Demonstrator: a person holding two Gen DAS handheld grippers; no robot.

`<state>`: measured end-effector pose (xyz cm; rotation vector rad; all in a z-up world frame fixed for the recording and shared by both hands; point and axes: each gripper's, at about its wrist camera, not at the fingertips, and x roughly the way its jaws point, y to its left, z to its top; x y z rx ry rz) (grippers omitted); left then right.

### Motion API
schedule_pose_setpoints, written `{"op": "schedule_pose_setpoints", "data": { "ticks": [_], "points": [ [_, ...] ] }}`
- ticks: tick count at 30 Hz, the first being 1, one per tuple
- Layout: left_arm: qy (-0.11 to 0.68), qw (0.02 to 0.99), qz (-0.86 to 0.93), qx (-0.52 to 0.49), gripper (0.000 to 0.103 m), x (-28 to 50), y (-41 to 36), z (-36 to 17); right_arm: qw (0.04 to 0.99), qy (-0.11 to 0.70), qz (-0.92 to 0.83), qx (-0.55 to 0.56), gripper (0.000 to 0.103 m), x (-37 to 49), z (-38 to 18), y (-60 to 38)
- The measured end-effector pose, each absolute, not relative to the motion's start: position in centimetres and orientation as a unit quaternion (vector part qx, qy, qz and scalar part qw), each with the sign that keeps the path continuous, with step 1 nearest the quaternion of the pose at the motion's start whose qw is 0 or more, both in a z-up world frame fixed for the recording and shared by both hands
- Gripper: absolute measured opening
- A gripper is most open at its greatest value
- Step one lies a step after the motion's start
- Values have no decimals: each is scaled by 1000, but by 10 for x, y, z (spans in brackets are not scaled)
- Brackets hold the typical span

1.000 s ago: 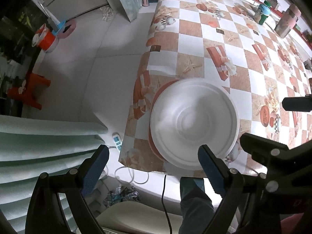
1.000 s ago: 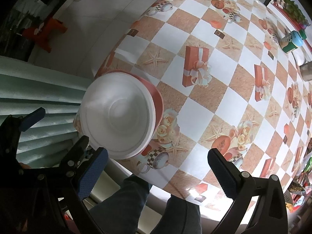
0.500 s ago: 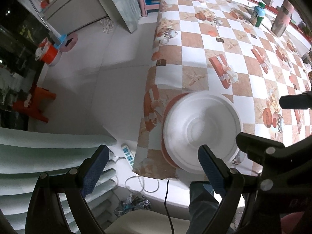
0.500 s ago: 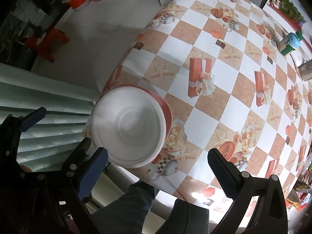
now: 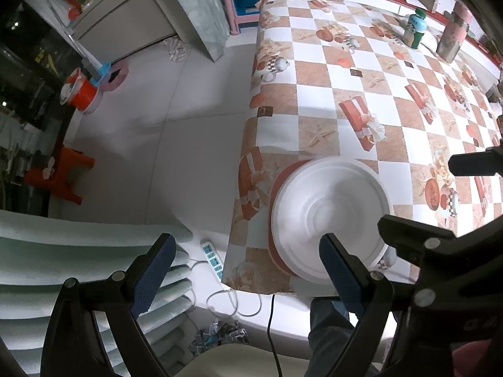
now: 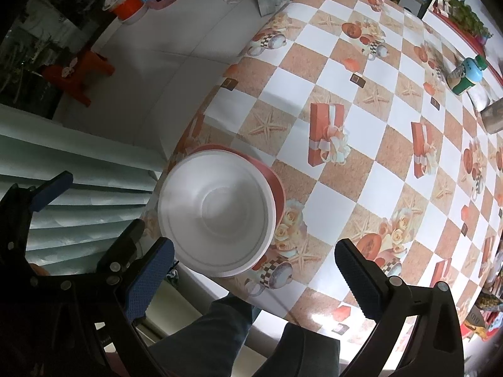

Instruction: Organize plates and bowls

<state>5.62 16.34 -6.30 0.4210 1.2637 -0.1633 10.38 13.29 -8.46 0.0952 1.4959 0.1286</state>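
Note:
A white bowl [image 5: 330, 216] sits stacked in a red-orange dish [image 5: 278, 182] at the near left corner of the checked table [image 5: 361, 72]. The same stack shows in the right wrist view: white bowl [image 6: 217, 220], red dish rim [image 6: 276, 185]. My left gripper [image 5: 245, 270] is open and empty, high above the table corner and the floor. My right gripper [image 6: 254, 276] is open and empty, above the table's near edge, to the right of the stack.
A green-capped bottle [image 5: 415, 31] and a pink-topped jar [image 5: 454, 40] stand at the table's far side. The bottle also shows in the right wrist view [image 6: 465, 75]. An orange stool [image 5: 59, 172], a power strip [image 5: 213, 259] and a pale radiator [image 5: 63, 251] are left of the table.
Both grippers have risen and pulled back from the stacked bowl, which now looks smaller and farther. Both stay open and empty.

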Motion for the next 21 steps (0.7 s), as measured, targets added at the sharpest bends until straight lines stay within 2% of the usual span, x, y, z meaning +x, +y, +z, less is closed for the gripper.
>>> {"op": "schedule_pose_setpoints", "data": {
  "ticks": [21],
  "points": [
    [586, 781, -78, 200, 94, 61, 164, -66, 728, 682, 54, 45, 103, 107, -86, 130]
  ]
}}
